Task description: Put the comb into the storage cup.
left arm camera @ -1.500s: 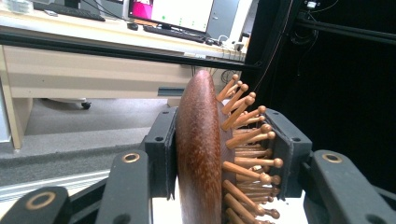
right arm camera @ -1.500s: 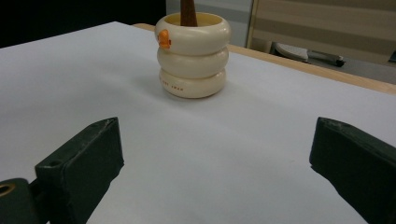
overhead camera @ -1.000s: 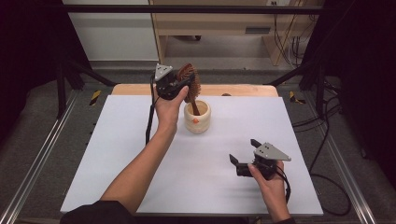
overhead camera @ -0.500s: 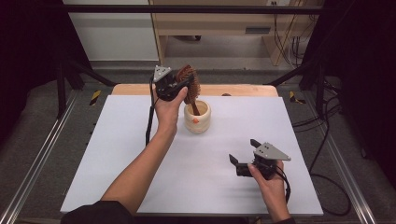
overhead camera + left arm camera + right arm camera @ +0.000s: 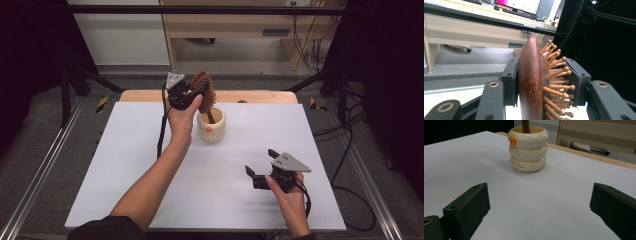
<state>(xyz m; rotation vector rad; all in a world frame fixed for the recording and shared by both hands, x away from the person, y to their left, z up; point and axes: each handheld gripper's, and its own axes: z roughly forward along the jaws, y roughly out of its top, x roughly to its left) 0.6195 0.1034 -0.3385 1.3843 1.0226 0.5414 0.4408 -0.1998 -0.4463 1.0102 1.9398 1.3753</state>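
The left gripper (image 5: 192, 92) is clenching the brush (image 5: 205, 86) above the cup (image 5: 211, 126), upper centre near the table's (image 5: 125, 165) far edge. The right gripper (image 5: 260, 170) is resting released, lower right.

Illegible orange lettering on cup (image 5: 528, 148)

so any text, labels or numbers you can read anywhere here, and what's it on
Small reddish lettering low on the cream cup: too small and blurred to read.
Orange mark near the cup's rim: a small figure or sticker, no letters I can make out.
Monitor on the desk behind: bright screen, nothing legible.
Wooden hairbrush, left gripper, right gripper: no text visible.
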